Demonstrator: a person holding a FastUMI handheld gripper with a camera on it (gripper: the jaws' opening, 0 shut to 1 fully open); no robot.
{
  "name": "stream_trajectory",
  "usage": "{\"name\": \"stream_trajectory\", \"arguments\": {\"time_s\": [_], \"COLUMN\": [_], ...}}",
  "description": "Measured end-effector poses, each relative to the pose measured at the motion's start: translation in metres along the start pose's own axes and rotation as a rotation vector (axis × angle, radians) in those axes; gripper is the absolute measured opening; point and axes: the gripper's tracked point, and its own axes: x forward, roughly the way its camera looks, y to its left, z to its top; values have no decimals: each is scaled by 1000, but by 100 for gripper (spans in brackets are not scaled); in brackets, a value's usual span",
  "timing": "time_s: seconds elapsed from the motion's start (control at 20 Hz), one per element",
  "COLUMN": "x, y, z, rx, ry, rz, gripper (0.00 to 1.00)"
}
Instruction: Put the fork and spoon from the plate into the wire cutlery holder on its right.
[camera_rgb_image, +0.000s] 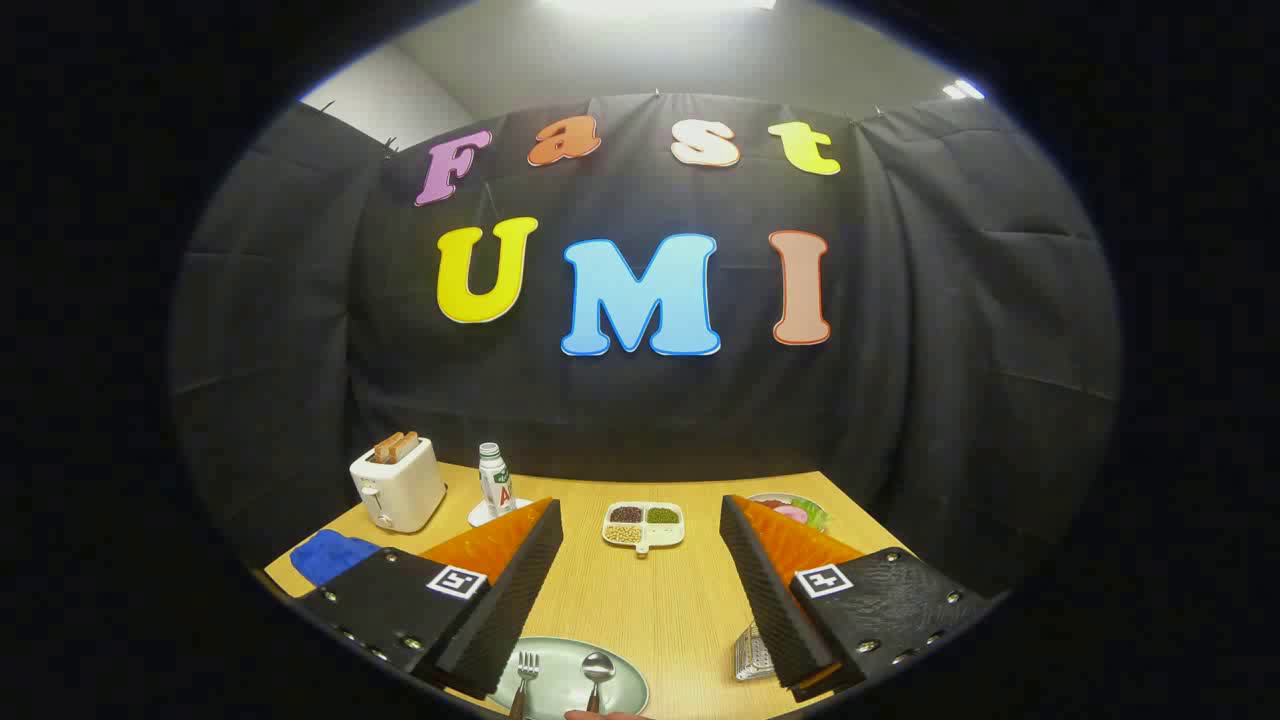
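The gripper (640, 510) is held above the table (660, 600) with its jaws spread wide; nothing lies between the fingers (510, 590), and neither pad touches any object.

The plate (625, 690) is taken as the landmark. It lies low between the two fingers, nearer their roots than their tips, so it sits below and behind the fingertips. On the plate the fork (524, 675) rests to the left and the spoon (597, 672) just beside it to the right, the two apart. Both are laid with their working ends pointing away from the camera and their handles towards it; the long axes therefore run roughly parallel to the fingers. The handle ends are cut off from sight.

To the right of the plate, partly hidden behind the right finger, a wire object is seen that is judged to be the holder (752, 655); its opening cannot be made out.

Beyond the plate, further along the table, a small divided dish (644, 524) is placed.

The coming move is judged to call for the gripper to be drawn back and lowered towards the plate, and for the jaw line to be set across a handle, not along it.
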Motion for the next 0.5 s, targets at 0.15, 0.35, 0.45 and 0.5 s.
{"name": "stream_trajectory", "arguments": {"time_s": [0.15,0.35,0.45,0.5], "x": [2,-15,-22,-26], "y": [1,5,6,10], "z": [2,-1,-8,-13], "rx": [-1,-12,-14,-12], "ry": [13,45,45,42], "rz": [-15,-4,-1,11], "gripper": [97,97,97,97]}}
